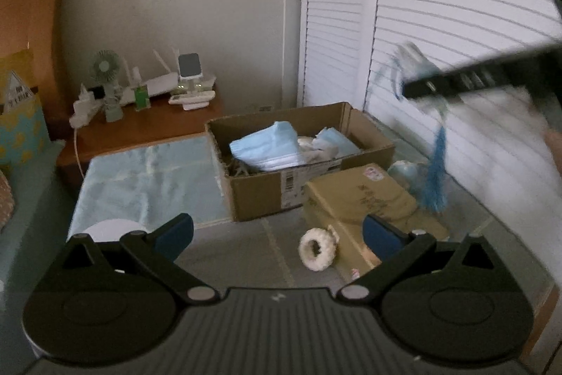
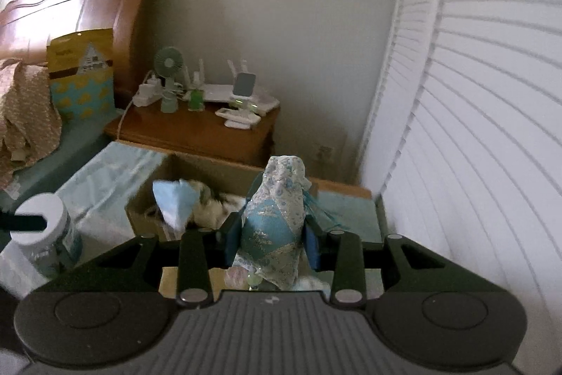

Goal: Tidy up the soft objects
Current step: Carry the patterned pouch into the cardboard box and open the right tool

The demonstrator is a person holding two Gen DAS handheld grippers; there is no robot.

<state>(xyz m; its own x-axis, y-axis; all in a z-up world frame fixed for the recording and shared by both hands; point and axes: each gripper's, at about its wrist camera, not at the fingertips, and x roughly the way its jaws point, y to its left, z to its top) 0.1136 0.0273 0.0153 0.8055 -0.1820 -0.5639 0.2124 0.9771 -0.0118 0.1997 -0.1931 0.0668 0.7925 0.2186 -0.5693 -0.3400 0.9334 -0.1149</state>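
Blue-patterned cloth pouch [image 2: 272, 227] sits clamped between the right tongs [image 2: 272, 243], raised above the near rim of the cardboard box [image 1: 256, 188]. Left tongs [image 1: 277, 236] gape wide and empty, bare floor ahead; white ring [image 1: 318, 250] lies just before them.

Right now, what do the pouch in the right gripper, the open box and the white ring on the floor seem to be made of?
The pouch: woven fabric, blue and white patchwork with a glittery sheen and a blue tassel. The box: plain brown corrugated cardboard, matte, with open flaps and a printed label. The white ring: probably fluffy plush or knitted yarn, judging by its bumpy surface; blur leaves it open.
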